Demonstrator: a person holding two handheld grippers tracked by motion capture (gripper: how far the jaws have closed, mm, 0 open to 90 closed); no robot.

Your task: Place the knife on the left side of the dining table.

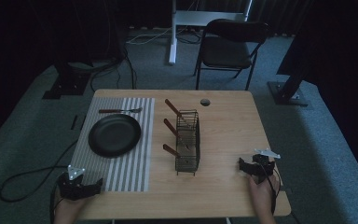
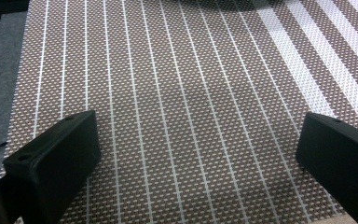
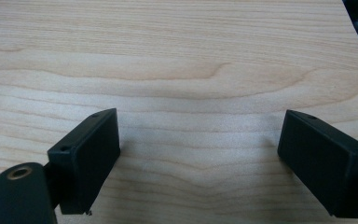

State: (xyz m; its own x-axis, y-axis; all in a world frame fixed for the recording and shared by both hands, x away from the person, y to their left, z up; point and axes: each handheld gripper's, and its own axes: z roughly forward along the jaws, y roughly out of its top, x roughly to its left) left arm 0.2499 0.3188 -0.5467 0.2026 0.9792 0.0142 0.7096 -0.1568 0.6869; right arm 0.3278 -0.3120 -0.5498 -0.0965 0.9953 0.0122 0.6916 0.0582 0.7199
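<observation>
Resting: both grippers are being held low at the near table edge, nothing between their jaws.
Landmark: wire basket (image 1: 188, 142), standing mid-table; all places below are being given relative to it.
Left gripper (image 1: 80, 185): being held well to the basket's near left, over the striped placemat (image 1: 130, 168); jaws are standing wide apart, only woven mat between them.
Right gripper (image 1: 256, 166): being held to the basket's near right over bare wooden table (image 1: 223, 186); jaws spread wide, gripping nothing.
Task things: three brown-handled utensils (image 1: 172, 128) are being kept in the basket, handles leaning out to its left; a fourth utensil (image 1: 120, 110) is lying far left of it, beyond the black plate (image 1: 114, 135).
Advice: a handle is best being approached side-on, jaws straddling it squarely before closing, basket being steadied if it shifts.
Writing: none is being made out anywhere.
</observation>
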